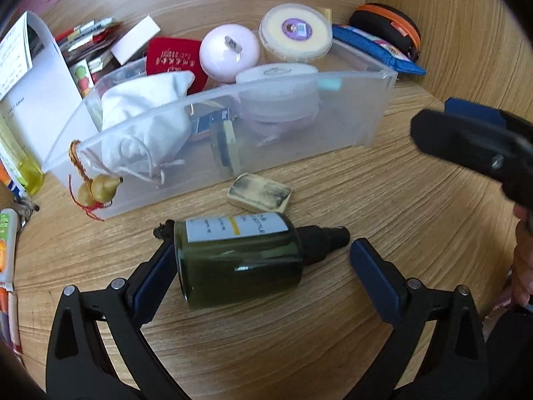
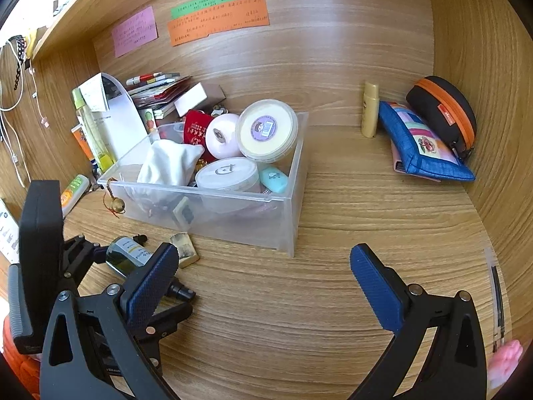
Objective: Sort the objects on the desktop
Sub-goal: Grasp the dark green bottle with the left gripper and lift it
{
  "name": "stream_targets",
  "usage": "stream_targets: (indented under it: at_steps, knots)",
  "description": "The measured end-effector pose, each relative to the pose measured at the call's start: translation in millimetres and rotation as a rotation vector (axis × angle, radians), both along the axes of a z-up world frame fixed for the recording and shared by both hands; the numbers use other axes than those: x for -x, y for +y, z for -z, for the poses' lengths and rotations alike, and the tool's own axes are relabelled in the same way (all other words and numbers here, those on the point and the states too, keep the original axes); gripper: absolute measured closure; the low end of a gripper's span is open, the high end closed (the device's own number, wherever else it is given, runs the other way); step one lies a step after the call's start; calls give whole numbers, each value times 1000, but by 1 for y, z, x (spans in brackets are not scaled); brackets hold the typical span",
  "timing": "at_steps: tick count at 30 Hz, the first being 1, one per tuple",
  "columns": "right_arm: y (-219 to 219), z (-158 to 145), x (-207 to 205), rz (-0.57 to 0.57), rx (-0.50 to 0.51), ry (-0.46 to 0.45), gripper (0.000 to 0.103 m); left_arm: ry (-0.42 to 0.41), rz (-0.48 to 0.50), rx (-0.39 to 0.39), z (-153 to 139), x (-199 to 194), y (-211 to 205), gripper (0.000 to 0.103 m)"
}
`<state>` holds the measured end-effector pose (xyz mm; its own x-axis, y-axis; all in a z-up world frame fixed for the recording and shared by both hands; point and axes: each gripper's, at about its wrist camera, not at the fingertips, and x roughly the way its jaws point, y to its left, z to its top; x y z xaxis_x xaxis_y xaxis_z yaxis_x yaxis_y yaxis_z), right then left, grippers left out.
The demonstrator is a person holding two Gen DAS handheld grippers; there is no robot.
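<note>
The left gripper (image 1: 263, 260) is sitting w/ its fingers spread wide around a dark green bottle (image 1: 240, 260) that is lying on its side on the wooden desk (image 1: 366, 200). The bottle's flat base is touching or almost touching the left finger pad; the black pump top is pointing toward the right finger w/ a gap between them, so the gripper is released, not clamping. In the right wrist view the same bottle (image 2: 128, 255) is showing partly behind the right gripper's own left finger.

The right gripper (image 2: 263, 283) is hovering over bare desk w/ fingers wide apart, nothing between them.

Just beyond the bottle a small smudged eraser (image 1: 260, 193) is lying flat, near the front wall of a clear plastic bin (image 1: 366, 113). The bin is holding a white cloth pouch (image 1: 146, 123), a red pouch (image 1: 173, 56), a pink round case (image 1: 230, 51), a white round case (image 1: 276, 93) and a yellow-lidded tub (image 1: 296, 31) resting on top at the back. A small gourd charm (image 1: 96, 188) is hanging over the bin's left front corner.

At the far right corner a blue zip pouch (image 2: 423, 143) is leaning against a black & orange case (image 2: 443, 113), w/ a small yellow bottle (image 2: 370, 110) standing just left of them. Papers and books are stacked behind the bin on the left.
</note>
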<state>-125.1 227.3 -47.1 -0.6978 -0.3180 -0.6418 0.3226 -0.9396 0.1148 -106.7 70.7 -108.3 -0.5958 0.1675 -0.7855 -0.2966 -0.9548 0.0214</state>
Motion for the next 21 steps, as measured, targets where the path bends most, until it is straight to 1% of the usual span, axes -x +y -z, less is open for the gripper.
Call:
stream_targets:
  at_steps: [2, 4, 6, 8, 11, 16, 21]
  knots:
    - [-1, 2, 0, 1, -2, -6, 0, 12, -9, -4, -2, 0, -2, 1]
    - [-2, 4, 1, -1, -4, -11, 0, 21, -10, -17, -4, 0, -6, 12]
    - [-3, 5, 1, -3, -8, -15, 0, 6, -7, -26, -2, 0, -9, 28]
    - [-4, 6, 0, -3, -11, -16, 0, 4, 0, -33, -2, 0, -11, 40]
    - [-6, 7, 0, -10, -13, -22, 0, 15, 8, -54, -5, -3, -13, 40]
    - [-13, 12, 2, -24, -33, -33, 0, 42, -8, -95, -11, -4, -20, 40]
    - [-25, 15, 2, -49, -45, -32, 0, 69, -80, -120, -17, -14, -50, 40]
